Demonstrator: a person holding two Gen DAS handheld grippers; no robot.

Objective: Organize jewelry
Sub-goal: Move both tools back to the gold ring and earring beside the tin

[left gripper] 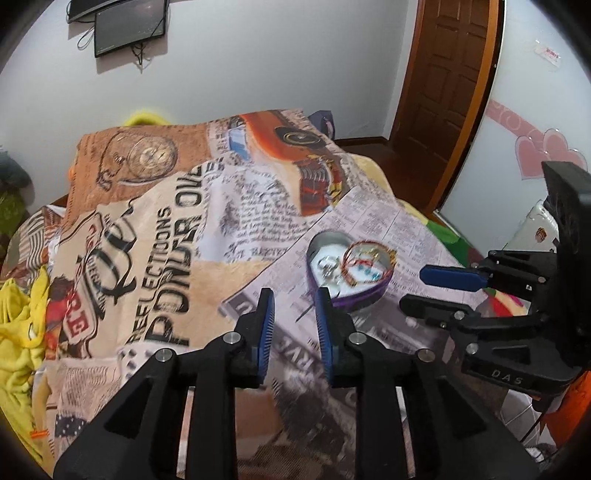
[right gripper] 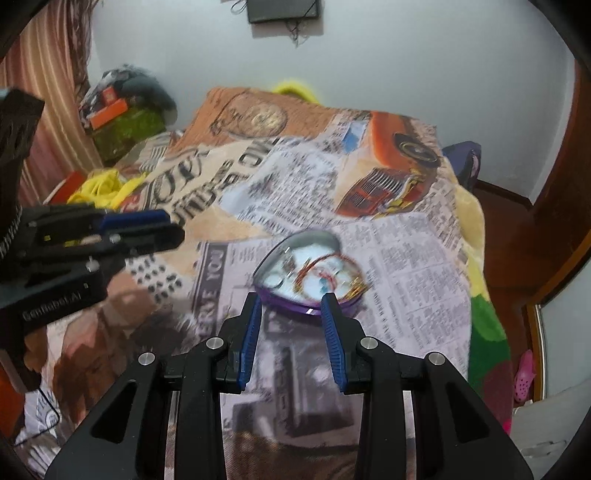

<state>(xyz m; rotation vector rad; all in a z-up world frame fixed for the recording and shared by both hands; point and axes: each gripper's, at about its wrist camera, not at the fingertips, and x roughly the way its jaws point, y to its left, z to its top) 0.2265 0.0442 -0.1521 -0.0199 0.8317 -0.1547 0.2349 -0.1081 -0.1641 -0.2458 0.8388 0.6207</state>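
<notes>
Left gripper point(left gripper: 293, 295), right gripper point(right gripper: 291, 301), matte black plastic frames, ribbed blue pads point(right gripper: 249, 332), silver screws, embossed "DAS" lettering.

Contents of the purple heart-shaped tin point(right gripper: 295, 303) just beyond the right fingers: motion-blurred, pieces under the red-and-gold bangle point(right gripper: 325, 271) not separable. Left wrist view: small silver items in the tin point(left gripper: 364, 295), ahead and right of the fingers, too small to identify. Dark wall-mounted screen point(left gripper: 127, 24) cut by top edge. Newspaper-print blanket point(right gripper: 406, 266) text near the fingers smeared, unreadable.
</notes>
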